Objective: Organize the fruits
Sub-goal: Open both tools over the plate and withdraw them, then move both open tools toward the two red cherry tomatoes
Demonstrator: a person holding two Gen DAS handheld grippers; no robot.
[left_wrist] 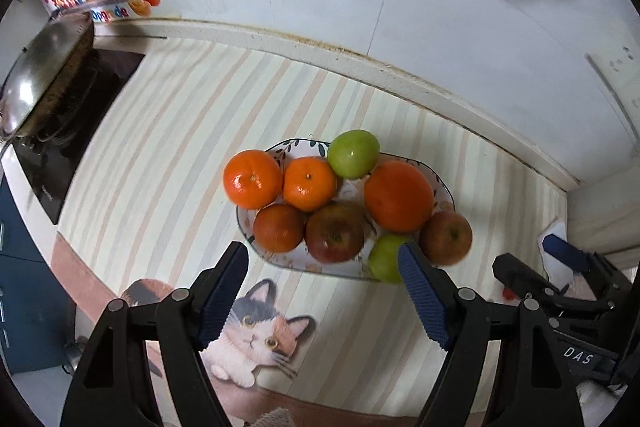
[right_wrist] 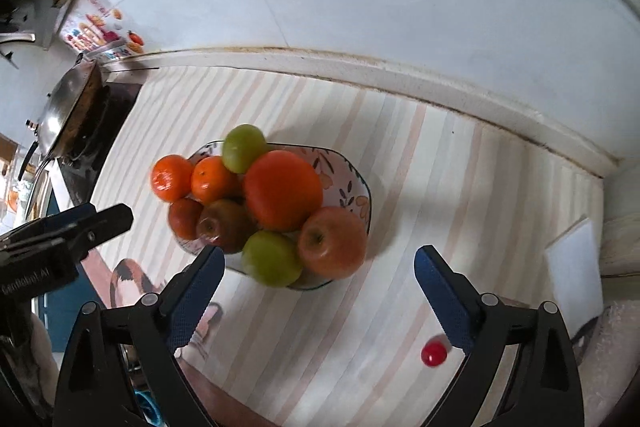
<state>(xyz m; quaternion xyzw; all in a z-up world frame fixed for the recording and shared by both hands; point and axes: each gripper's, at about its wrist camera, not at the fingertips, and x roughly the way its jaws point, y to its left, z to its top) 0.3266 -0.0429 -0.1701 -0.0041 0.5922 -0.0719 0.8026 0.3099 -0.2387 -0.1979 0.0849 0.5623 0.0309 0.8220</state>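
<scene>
A patterned bowl point(left_wrist: 444, 191) point(right_wrist: 352, 187) on the striped mat holds several fruits: a big orange point(left_wrist: 398, 195) point(right_wrist: 283, 190), two tangerines point(left_wrist: 252, 179) point(right_wrist: 171, 177), green apples point(left_wrist: 353, 153) point(right_wrist: 271, 258) and red apples point(left_wrist: 335, 234) point(right_wrist: 333, 242). My left gripper point(left_wrist: 323, 297) is open and empty just in front of the bowl. My right gripper point(right_wrist: 320, 301) is open and empty, in front of the bowl and a little to its right. A small red cherry tomato point(right_wrist: 433, 354) lies on the mat by the right gripper's right finger.
A wok point(left_wrist: 40, 83) point(right_wrist: 60, 111) sits on the stove at the far left. A white board point(right_wrist: 576, 267) lies at the right edge. The wall and a raised ledge point(left_wrist: 360, 63) run behind the mat. A cat picture point(left_wrist: 256, 335) is on the mat's front.
</scene>
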